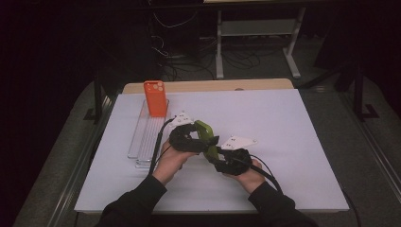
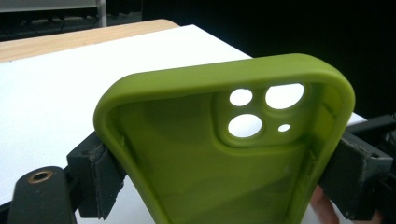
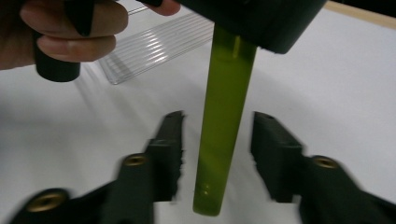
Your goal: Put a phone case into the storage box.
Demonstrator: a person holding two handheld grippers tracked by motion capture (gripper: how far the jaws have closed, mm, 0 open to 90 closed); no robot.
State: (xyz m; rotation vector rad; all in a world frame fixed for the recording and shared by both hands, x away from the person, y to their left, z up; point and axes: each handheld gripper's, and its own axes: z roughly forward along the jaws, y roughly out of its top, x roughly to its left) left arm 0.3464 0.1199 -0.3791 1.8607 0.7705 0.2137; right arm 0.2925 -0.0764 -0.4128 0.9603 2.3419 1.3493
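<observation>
Clearly, the left gripper (image 2: 224, 186) pinches the olive-green soft silicone phone case (image 2: 224, 154) across its width, one rough black foam-faced pad (image 2: 100, 179) pressed on each long edge; the case's hollow inside faces that gripper's camera, with a raised camera block pierced by three round holes and one tiny one. The lower end of the case is cut off by the bottom of the left gripper view.

In the right gripper view the right gripper (image 3: 217, 154) has its jaws spread, the case seen edge-on as a thin green blade (image 3: 224, 130) between them with a gap on either side, touching neither pad. The jaws look blurred there, and the case's top disappears behind the left gripper's black body.

From the high view both grippers (image 1: 189, 137) (image 1: 231, 161) meet over the middle of the white matte table sheet (image 1: 293, 142), the case (image 1: 204, 132) held off the surface between them. To the left lies a clear ribbed plastic rack (image 1: 146, 137), with an orange phone case (image 1: 156, 98) standing upright at its far end, well apart from the hands. Bare sheet stretches to the right and near edges.
</observation>
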